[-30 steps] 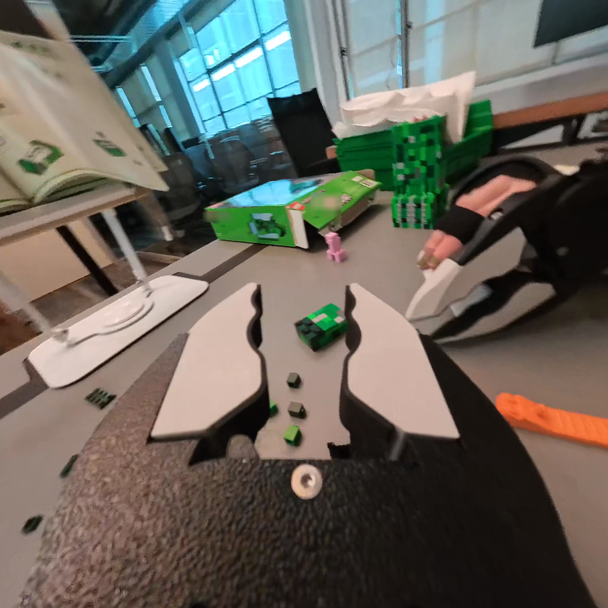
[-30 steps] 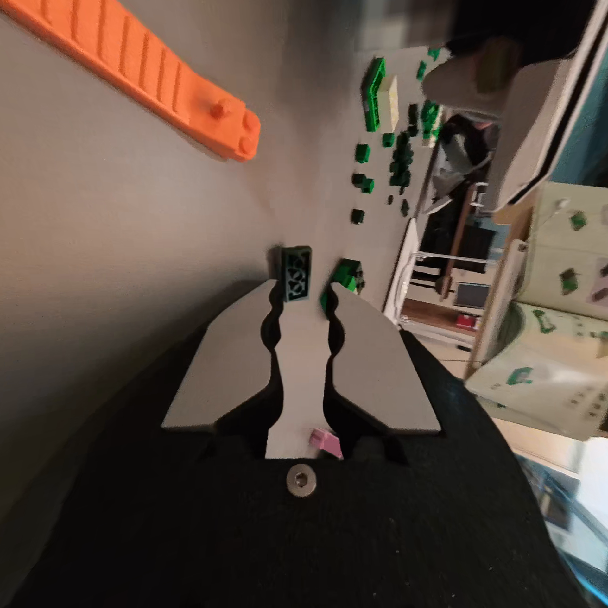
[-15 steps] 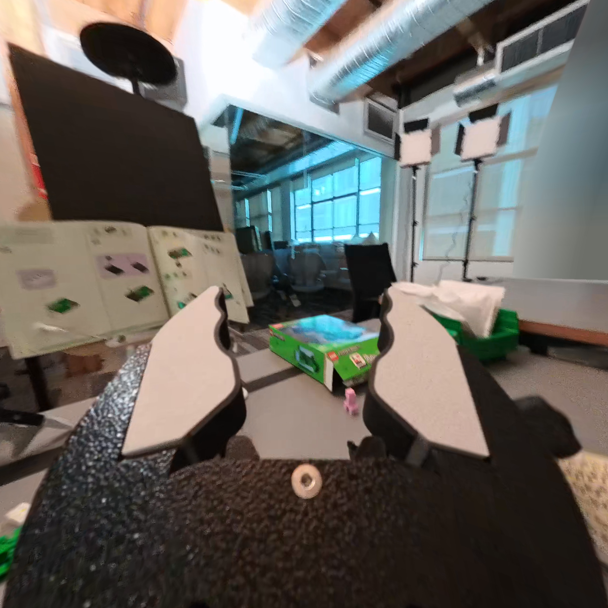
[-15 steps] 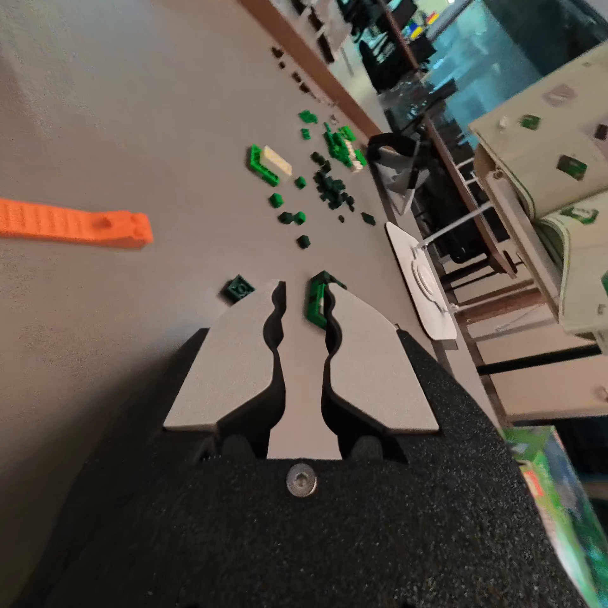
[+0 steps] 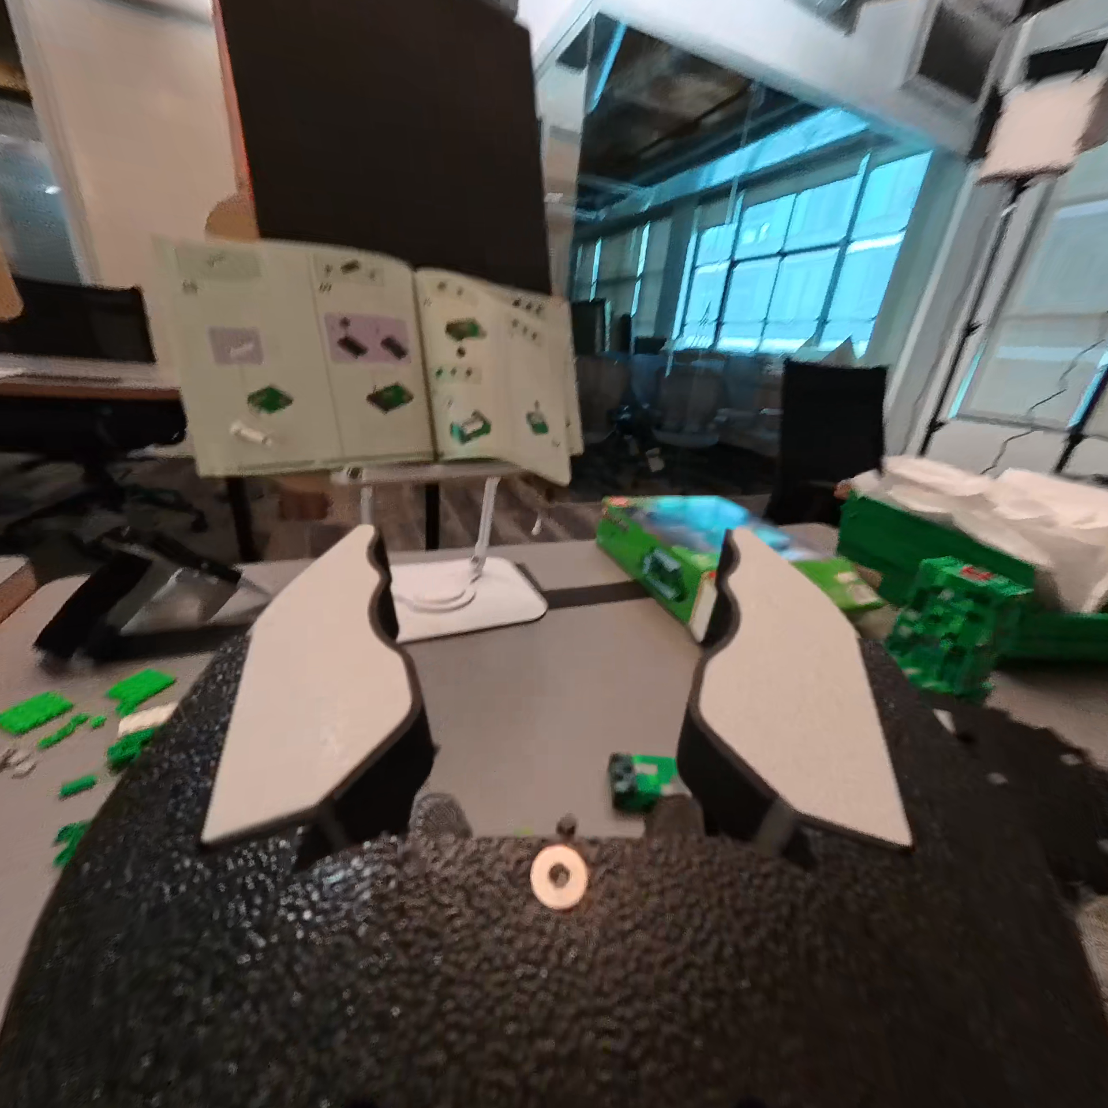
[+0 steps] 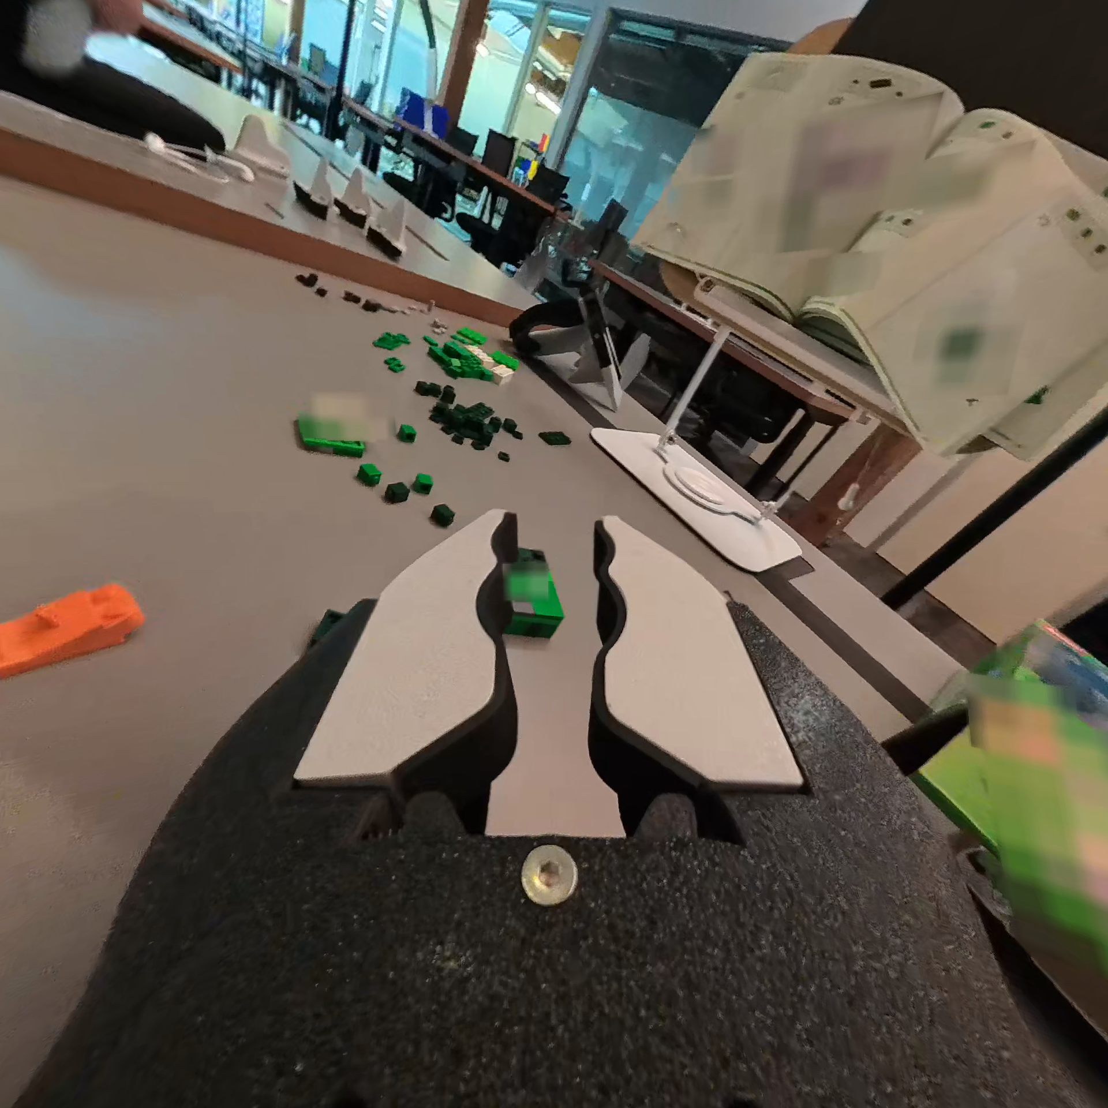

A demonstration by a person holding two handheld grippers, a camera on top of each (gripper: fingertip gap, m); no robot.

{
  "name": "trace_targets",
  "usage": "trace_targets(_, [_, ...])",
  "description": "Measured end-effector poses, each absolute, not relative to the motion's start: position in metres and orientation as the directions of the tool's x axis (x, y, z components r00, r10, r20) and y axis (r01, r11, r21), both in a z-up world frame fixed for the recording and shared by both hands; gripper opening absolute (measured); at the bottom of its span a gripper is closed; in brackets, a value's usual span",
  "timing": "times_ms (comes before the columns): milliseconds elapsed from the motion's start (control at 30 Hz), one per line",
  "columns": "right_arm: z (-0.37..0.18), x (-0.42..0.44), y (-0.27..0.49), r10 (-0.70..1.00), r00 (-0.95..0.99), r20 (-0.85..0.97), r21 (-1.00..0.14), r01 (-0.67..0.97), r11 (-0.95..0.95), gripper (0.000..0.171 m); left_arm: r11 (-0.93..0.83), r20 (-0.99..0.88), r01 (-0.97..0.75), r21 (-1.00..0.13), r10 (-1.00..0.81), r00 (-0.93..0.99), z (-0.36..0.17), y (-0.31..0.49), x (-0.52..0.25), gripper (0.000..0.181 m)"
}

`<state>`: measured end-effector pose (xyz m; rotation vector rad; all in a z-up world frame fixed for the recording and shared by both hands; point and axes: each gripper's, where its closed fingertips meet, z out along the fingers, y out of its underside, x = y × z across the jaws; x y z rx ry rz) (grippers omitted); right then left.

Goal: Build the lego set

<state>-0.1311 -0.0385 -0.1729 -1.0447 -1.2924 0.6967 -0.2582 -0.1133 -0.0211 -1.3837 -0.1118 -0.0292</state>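
on the far left of the right wrist view, a ridged orange plastic brick separator is seen lying flat on the smooth grey table. beyond it, loose green bricks, small, studded and glossy, are scattered in a loose pile, some light and some very dark. the right gripper is held released, its flat grey fingers with wavy black inner edges set apart, and a small blocky green lego assembly is seen on the table between them, close to the left finger; whether it is touched cannot be told. to the right, an open instruction booklet is propped on a white stand with thin clear legs. in the left wrist view, flat green plates are seen at the left edge, the left gripper is spread wide and empty over bare table, the same assembly is seen low beside its right finger, and a glossy green cardboard box and a tall studded green build are set farther right.
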Motion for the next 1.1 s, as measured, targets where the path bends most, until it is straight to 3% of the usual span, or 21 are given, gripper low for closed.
trace_targets(100, [-0.160,-0.129,-0.032,0.900,0.239,0.365,-0.931,0.102,0.351,0.036,0.065,0.056,0.046,-0.997,0.165,0.985,-0.053,-0.106,-0.277,0.107])
trace_targets(233, [-0.110,-0.142,-0.064,0.955,0.173,0.241,-0.970,0.017,0.241,0.079,-0.069,-0.013,0.004,-0.998,0.244,0.970,-0.083,-0.089,-0.290,0.119])
trace_targets(367, [-0.052,-0.147,-0.114,0.938,0.166,0.303,-0.951,-0.010,0.309,0.109,-0.222,-0.090,-0.036,-0.974,0.237,0.967,-0.113,-0.067,-0.283,0.134])
trace_targets(467, [-0.029,-0.149,-0.141,0.906,0.202,0.372,-0.927,0.036,0.373,0.118,-0.289,-0.174,-0.109,-0.951,0.210,0.962,-0.126,-0.055,-0.266,0.138])
trace_targets(667, [-0.047,-0.154,-0.142,0.850,0.290,0.439,-0.889,0.275,0.366,0.132,-0.384,-0.404,-0.314,-0.868,0.178,0.897,-0.135,-0.044,-0.238,0.144])
trace_targets(967, [-0.061,-0.129,-0.132,0.842,0.372,0.391,-0.896,0.361,0.257,0.130,-0.472,-0.625,-0.496,-0.729,0.162,0.764,-0.138,-0.042,-0.222,0.144])
trace_targets(1100, [-0.077,-0.117,-0.126,0.861,0.394,0.323,-0.887,0.443,0.130,0.129,-0.490,-0.783,-0.635,-0.597,0.182,0.595,-0.125,-0.040,-0.229,0.147])
